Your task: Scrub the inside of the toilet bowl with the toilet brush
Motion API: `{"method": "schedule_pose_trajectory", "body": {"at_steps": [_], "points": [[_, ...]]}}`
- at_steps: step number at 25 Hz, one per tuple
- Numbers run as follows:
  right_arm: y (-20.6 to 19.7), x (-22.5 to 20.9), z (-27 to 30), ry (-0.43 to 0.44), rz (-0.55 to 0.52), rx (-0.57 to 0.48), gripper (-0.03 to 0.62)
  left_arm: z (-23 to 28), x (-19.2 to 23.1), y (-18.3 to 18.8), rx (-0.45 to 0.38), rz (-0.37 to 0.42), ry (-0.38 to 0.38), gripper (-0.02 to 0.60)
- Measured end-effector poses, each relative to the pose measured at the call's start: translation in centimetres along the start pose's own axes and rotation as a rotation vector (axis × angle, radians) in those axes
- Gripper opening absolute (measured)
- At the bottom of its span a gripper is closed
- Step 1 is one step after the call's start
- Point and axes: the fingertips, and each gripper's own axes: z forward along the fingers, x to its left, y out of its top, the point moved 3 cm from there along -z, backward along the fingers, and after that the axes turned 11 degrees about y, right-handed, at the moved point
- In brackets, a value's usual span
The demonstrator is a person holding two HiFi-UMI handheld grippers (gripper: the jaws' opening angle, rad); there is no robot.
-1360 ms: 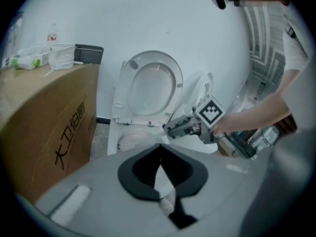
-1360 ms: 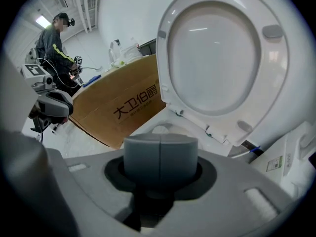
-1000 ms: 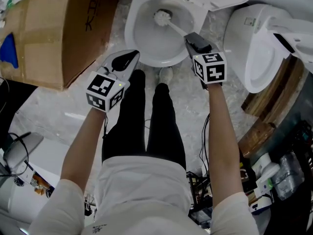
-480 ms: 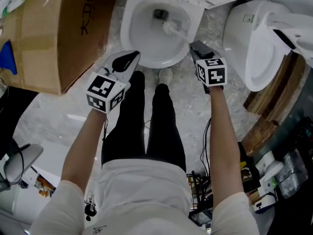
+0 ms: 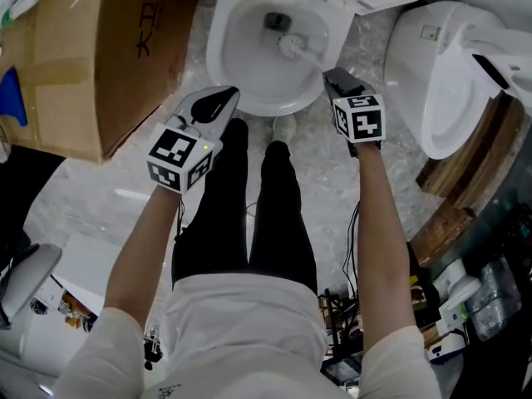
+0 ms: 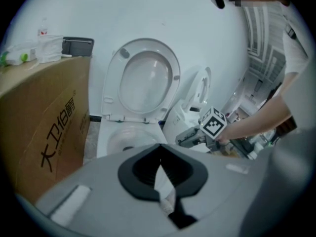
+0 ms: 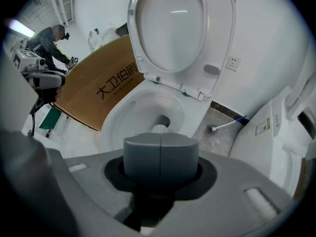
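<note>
The white toilet bowl (image 5: pixel 249 73) stands open at the top of the head view, its seat and lid (image 7: pixel 182 28) raised. A toilet brush (image 5: pixel 292 46) with white bristles rests inside the bowl, right of the drain hole (image 5: pixel 275 21). Its handle runs back into my right gripper (image 5: pixel 327 74), which is shut on it. In the right gripper view the shut jaws hide the handle, and only the bristles (image 7: pixel 159 129) show above them. My left gripper (image 5: pixel 226 95) hovers at the bowl's front left rim, jaws shut, holding nothing. It also sees the bowl (image 6: pixel 123 137).
A big cardboard box (image 5: pixel 91 56) stands left of the toilet. A second white toilet (image 5: pixel 440 81) lies to the right. Another brush (image 7: pixel 224 127) lies on the floor between them. The person's legs and shoe (image 5: pixel 283 127) are in front of the bowl. Clutter (image 5: pixel 465 298) fills the lower right.
The brush head has slid from the drain area toward the bowl's right side, as my right gripper drew slightly back. The left gripper has stayed put.
</note>
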Motion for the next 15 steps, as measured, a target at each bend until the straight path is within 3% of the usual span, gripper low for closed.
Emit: {"method": "schedule_pose_trajectory", "body": {"at_steps": [15], "points": [[3.8, -3.1, -0.8, -0.068, -0.068, -0.018, 0.146, 0.0, 0.9, 0.0, -0.010, -0.031, 0.026, -0.012]]}}
